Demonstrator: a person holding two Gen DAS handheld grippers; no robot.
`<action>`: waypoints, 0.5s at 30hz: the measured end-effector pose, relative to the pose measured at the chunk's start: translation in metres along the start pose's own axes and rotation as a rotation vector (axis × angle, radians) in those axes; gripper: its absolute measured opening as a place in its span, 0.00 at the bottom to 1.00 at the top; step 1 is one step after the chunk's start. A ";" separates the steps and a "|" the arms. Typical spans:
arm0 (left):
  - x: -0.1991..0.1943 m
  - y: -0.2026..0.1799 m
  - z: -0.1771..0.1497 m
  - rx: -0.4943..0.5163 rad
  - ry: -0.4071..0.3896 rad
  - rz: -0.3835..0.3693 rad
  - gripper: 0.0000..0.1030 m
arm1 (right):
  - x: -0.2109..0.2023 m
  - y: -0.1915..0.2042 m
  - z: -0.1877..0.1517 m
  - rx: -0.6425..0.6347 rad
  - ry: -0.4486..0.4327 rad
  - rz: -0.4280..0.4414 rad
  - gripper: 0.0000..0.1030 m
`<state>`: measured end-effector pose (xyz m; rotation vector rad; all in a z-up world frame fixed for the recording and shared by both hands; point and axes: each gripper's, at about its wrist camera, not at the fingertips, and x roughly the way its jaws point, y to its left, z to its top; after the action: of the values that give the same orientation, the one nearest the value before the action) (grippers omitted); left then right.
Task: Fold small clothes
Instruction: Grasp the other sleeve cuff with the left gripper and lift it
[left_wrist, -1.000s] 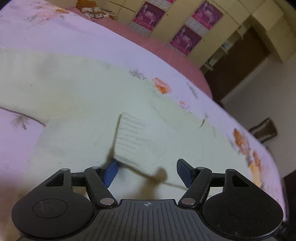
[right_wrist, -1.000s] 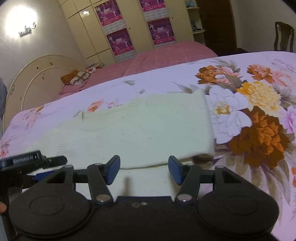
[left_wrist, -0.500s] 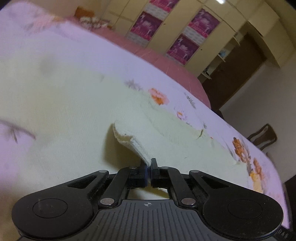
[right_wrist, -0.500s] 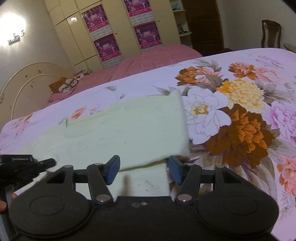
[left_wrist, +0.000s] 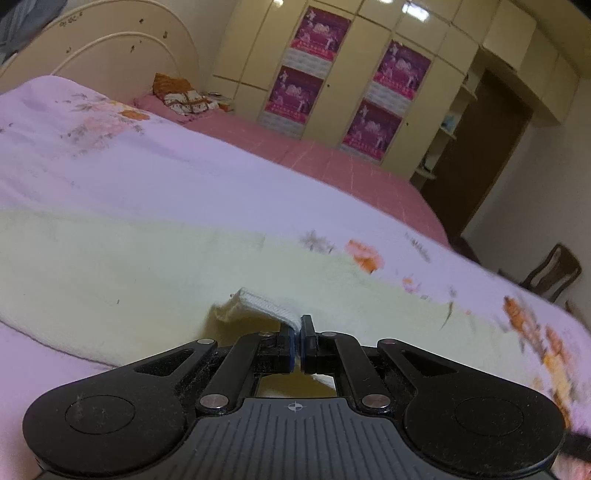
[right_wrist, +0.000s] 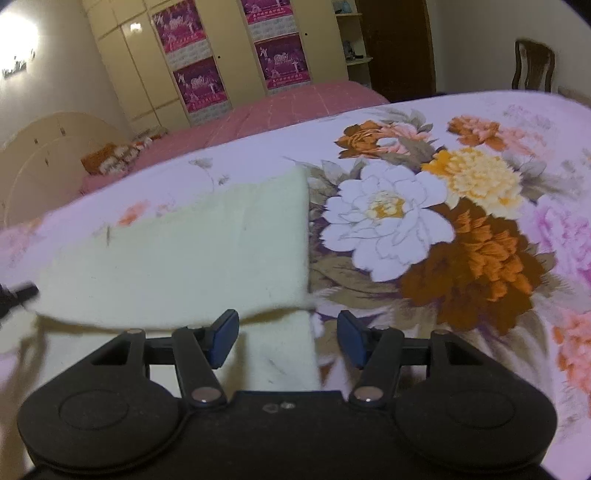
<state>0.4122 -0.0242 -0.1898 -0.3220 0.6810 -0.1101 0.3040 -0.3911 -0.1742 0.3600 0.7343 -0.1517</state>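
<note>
Bed (right_wrist: 498, 122): floral lilac cover; a second, pink bed (left_wrist: 332, 162) lies behind it, before a cream wardrobe (left_wrist: 369, 55) hung with magenta posters.

Garment (left_wrist: 110, 266): pale cream knit, spread flat on the floral bed cover; in the right wrist view its straight edge (right_wrist: 307, 236) borders the big printed flowers.

Cuff (left_wrist: 258, 304): ribbed sleeve end, raised off the garment body.

Left tool (left_wrist: 298, 341): fingers pressed together, pinching the cuff.

Right tool (right_wrist: 288, 336): blue pads spread, over the garment's near corner, gripping nothing.
</note>
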 end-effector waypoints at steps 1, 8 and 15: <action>0.001 0.001 -0.002 0.010 0.005 0.006 0.03 | 0.001 -0.001 0.003 0.017 -0.008 0.012 0.57; 0.007 0.007 -0.006 0.011 -0.013 0.051 0.03 | 0.031 0.001 0.017 0.016 0.038 0.004 0.41; 0.002 -0.003 -0.019 0.121 0.008 0.091 0.03 | 0.030 -0.007 0.012 0.013 0.033 -0.044 0.11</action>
<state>0.4024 -0.0321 -0.2040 -0.1743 0.6928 -0.0654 0.3316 -0.4025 -0.1880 0.3594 0.7747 -0.1918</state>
